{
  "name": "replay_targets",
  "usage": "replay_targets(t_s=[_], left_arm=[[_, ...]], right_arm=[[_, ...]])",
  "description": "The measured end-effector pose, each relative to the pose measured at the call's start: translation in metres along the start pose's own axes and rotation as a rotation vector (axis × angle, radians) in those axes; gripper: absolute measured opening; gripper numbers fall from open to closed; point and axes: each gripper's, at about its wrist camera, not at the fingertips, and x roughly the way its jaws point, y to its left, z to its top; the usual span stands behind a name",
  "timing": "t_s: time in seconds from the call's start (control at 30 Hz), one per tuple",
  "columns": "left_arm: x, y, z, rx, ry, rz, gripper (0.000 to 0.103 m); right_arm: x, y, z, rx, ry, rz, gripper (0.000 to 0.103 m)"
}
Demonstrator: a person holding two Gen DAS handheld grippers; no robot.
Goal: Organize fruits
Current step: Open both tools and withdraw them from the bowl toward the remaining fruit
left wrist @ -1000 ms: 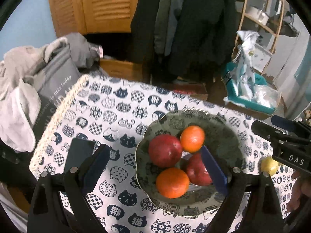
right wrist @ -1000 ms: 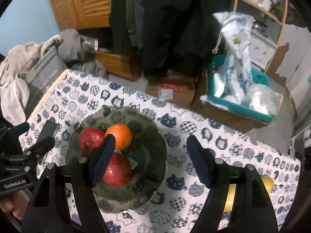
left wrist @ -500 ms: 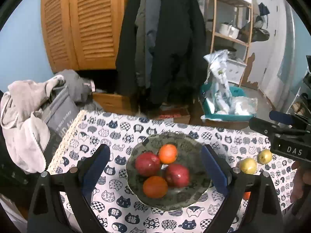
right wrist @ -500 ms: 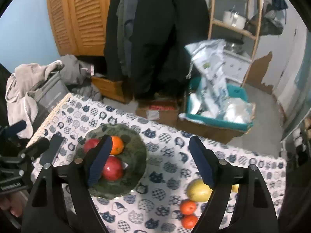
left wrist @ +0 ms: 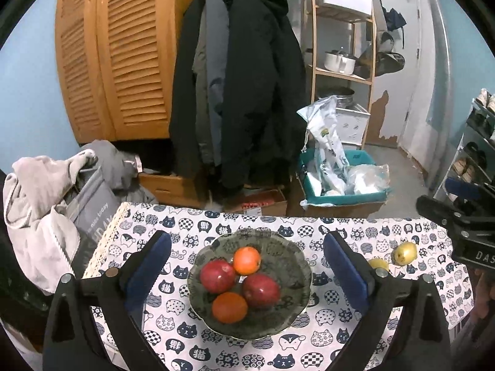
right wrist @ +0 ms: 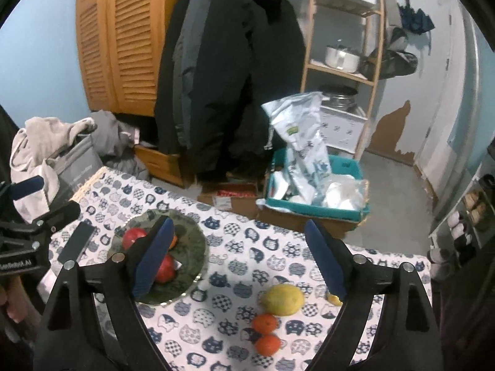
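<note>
Four fruits are already gathered in the bowl (left wrist: pixel 297 266), which is set toward the left end of the counter (left wrist: pixel 191 349): two apples (left wrist: pixel 217 275) side by side in the middle, one orange (left wrist: pixel 246 260) at the far side touching them, and another orange (left wrist: pixel 229 307) at the near side. The rest is still loose on the cloth near the right end, well apart from the bowl. In the right wrist view a lemon (right wrist: pixel 282 299) is seen lying close to the near edge, with two small oranges (right wrist: pixel 264 323) just beside it on the near side, touching or nearly touching each other; a further yellow fruit (right wrist: pixel 334 299) is mostly hidden behind the right finger. In the left wrist view two yellow fruits (left wrist: pixel 404 253) are seen by the right end. The task is judged to be roughly half done, with the lemons and small oranges left to be moved. The left tool (left wrist: pixel 246 270) is held released and empty above the bowl, its jaws spread wide. The right tool (right wrist: pixel 239 262) is likewise spread and holds nothing, raised over the stretch between bowl and loose fruit.
</note>
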Motion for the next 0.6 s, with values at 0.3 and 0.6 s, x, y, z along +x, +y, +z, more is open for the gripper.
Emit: replay_targets(t_s=[0.3,0.6], left_arm=[[0.0,-0.03,0.003,0.031,0.0,-0.051,0.1],[0.007,-0.072,0.006,0.065,0.036,-0.132,0.1]], right_arm=[[-0.012,-0.044,-0.023,0.047,0.016,-0.033,0.086],[-0.017,-0.097,-0.052,0.113,0.064,-0.122,0.086]])
